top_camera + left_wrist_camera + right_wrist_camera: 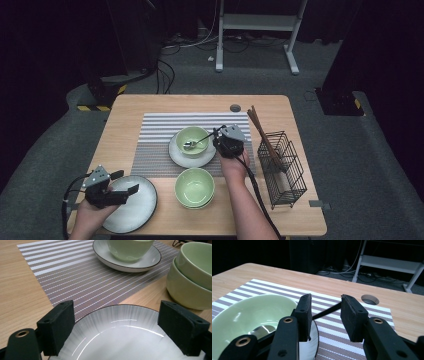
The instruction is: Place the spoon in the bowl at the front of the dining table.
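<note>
The right gripper (pixel 218 134), jaws partly parted around a spoon (pixel 196 142) handle, hovers by the green bowl (pixel 192 141); left gripper (pixel 125 182) gapes over a plate (pixel 132 212).

Black left claw (pixel 124 183) and right claw (pixel 218 136), brass-ringed screw holes, grey three-cornered top plates, trailing black cables

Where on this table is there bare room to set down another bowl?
Free: the striped placemat left of the white saucer, and bare wood along the table far edge. Crowded: the near edge, with the grey plate, stacked green bowls and wire basket.
</note>
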Demonstrator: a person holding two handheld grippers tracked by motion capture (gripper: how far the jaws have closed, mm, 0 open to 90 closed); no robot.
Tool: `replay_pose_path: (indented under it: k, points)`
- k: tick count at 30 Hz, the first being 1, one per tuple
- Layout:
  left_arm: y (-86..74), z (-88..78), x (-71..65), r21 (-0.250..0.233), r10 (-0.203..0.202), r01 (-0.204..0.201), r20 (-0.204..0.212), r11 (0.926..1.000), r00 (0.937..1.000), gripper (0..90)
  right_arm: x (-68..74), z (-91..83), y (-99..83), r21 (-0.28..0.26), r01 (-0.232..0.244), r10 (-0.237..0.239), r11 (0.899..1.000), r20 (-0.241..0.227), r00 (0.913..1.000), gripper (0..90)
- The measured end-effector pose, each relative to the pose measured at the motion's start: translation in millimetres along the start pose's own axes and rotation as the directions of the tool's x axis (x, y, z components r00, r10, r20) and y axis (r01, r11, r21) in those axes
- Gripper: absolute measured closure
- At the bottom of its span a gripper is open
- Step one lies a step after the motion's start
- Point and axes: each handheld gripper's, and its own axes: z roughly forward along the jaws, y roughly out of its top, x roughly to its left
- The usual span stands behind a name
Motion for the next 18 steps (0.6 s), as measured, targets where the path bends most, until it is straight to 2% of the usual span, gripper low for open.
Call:
replay_pose_path:
  k: [7,18]
  points:
    - [-0.2,0.0,0.7,-0.001,-0.002,0.002,0.000,1.0000,1.0000,14.7,-0.5,-0.1,-1.3,0.014,0.001,-0.001,1.000,0.003,1.0000,60.4]
    - [-0.5,0.9,-0.1,0.002,0.002,-0.002,0.000,1.0000,1.0000,14.6,10.1,-19.6,-2.4,-0.025,0.011,-0.012,1.000,-0.033,0.9994,58.7]
